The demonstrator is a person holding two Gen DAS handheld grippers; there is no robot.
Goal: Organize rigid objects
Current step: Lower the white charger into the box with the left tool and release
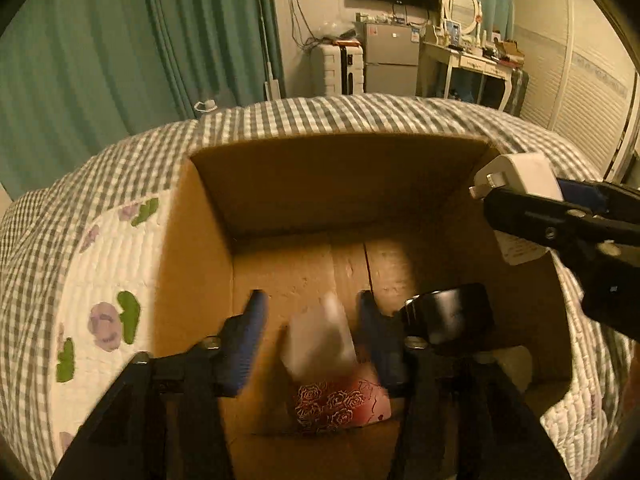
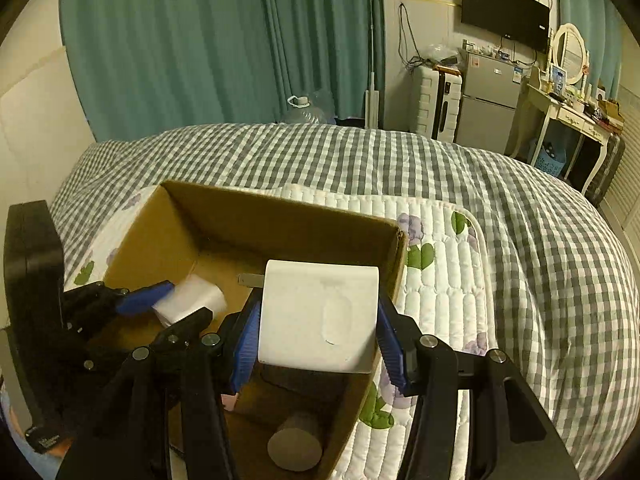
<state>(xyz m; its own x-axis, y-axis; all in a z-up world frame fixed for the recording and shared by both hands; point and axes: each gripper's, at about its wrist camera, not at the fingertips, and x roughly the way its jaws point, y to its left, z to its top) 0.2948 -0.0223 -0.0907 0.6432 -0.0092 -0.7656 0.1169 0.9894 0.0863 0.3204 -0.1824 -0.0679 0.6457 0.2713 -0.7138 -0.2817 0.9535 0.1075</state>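
An open cardboard box (image 1: 304,184) sits on a quilted floral mat on the bed; it also shows in the right wrist view (image 2: 280,216). My left gripper (image 1: 310,312) is open inside the box, and a small blurred white object (image 1: 320,340) lies between its fingers, free of them. It also shows in the right wrist view (image 2: 192,300). My right gripper (image 2: 318,328) is shut on a white plug adapter (image 2: 320,316) over the box's right rim. The adapter also shows in the left wrist view (image 1: 520,176).
In the box lie a red rose-patterned item (image 1: 340,404), a black object (image 1: 448,316) and a grey cylinder (image 2: 296,446). The checked bedspread (image 2: 520,208) surrounds the mat. A fridge (image 2: 488,96), a suitcase and a dressing table stand at the far wall.
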